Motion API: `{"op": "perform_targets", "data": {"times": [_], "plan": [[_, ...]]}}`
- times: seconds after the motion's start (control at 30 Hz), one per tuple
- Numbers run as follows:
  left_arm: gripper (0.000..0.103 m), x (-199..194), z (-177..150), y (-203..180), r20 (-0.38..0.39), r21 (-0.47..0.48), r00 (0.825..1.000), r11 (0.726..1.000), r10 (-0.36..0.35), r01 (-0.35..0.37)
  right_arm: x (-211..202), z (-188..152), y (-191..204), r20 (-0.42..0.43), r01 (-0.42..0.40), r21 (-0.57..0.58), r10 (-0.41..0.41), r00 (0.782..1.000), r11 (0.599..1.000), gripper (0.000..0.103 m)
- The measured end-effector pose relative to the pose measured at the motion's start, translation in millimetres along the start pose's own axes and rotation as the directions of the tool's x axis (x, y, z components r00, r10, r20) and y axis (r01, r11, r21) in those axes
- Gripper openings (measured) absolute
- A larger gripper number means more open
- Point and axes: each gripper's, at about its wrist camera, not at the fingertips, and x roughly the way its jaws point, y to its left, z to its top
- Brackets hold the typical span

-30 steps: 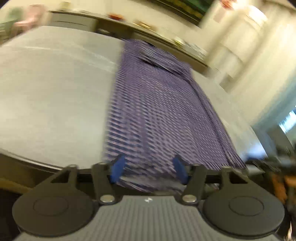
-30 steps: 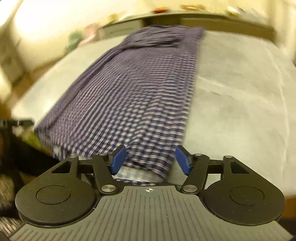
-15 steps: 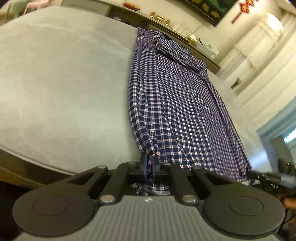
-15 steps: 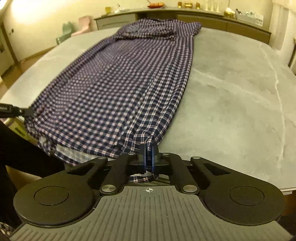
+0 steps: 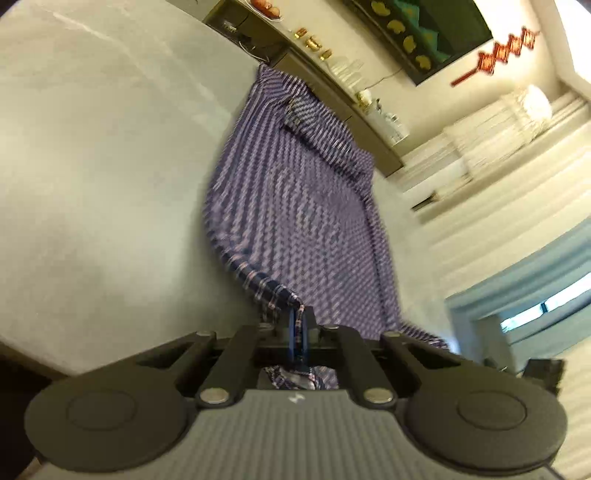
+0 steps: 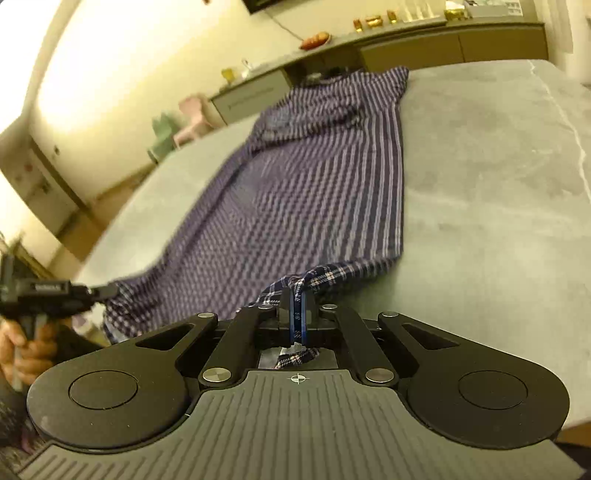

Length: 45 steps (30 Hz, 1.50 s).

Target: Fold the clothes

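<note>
Shirt (image 5: 295,206): a purple-and-white checked one, lies stretched lengthwise along the grey bench (image 5: 92,166), its collar end toward the far edge by the sideboard (image 6: 406,40). The cloth is blurred in both views.

The left gripper (image 5: 298,332) has its blue fingers (image 5: 293,334) pressed together on the near hem corner on its side, and that corner is drawn up off the bench into a bunched point; a bit of cloth hangs out behind the fingers. The right gripper (image 6: 296,317) grips the other near corner the same way, fingers (image 6: 295,317) closed flat on the fabric, with the hem pulled into a short raised ridge running toward the shirt's right edge. A scrap of cloth shows below these fingers too.

In the right wrist view the left gripper (image 6: 99,291) shows at the left edge, level with the shirt's near hem, with the person's hand (image 6: 29,347) wrapped round its handle. Between the two grippers the near hem sags slightly.

On the sideboard stand a plate of fruit (image 6: 314,38) and some small golden cups (image 6: 373,20).
</note>
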Motion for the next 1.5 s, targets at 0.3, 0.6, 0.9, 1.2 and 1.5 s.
{"op": "perform_targets", "data": {"times": [0.3, 0.6, 0.9, 1.2, 1.5], "plan": [[0.004, 75, 116, 19, 0.085, -0.053, 0.984, 0.987, 0.158, -0.154, 81, 99, -69, 0.052, 0.010, 0.263, -0.025, 0.998, 0.965, 0.000], [0.044, 108, 140, 36, 0.130, 0.076, 0.971, 0.974, 0.203, -0.213, 92, 109, -76, 0.038, 0.087, 0.152, -0.094, 0.995, 0.984, 0.042], [0.044, 94, 120, 20, 0.114, 0.304, 0.980, 0.934, 0.162, -0.190, 84, 91, -15, 0.122, 0.304, -0.502, -0.282, 0.952, 0.809, 0.043], [0.057, 71, 96, 9, 0.122, 0.562, 0.983, 0.806, 0.139, -0.184, 119, 77, 6, 0.111, 0.267, -0.776, -0.293, 0.950, 0.572, 0.053], [0.060, 104, 108, 3, 0.129, 0.714, 0.978, 0.669, 0.165, -0.207, 126, 92, -2, 0.053, 0.152, -0.810, -0.188, 0.981, 0.566, 0.047]]}}
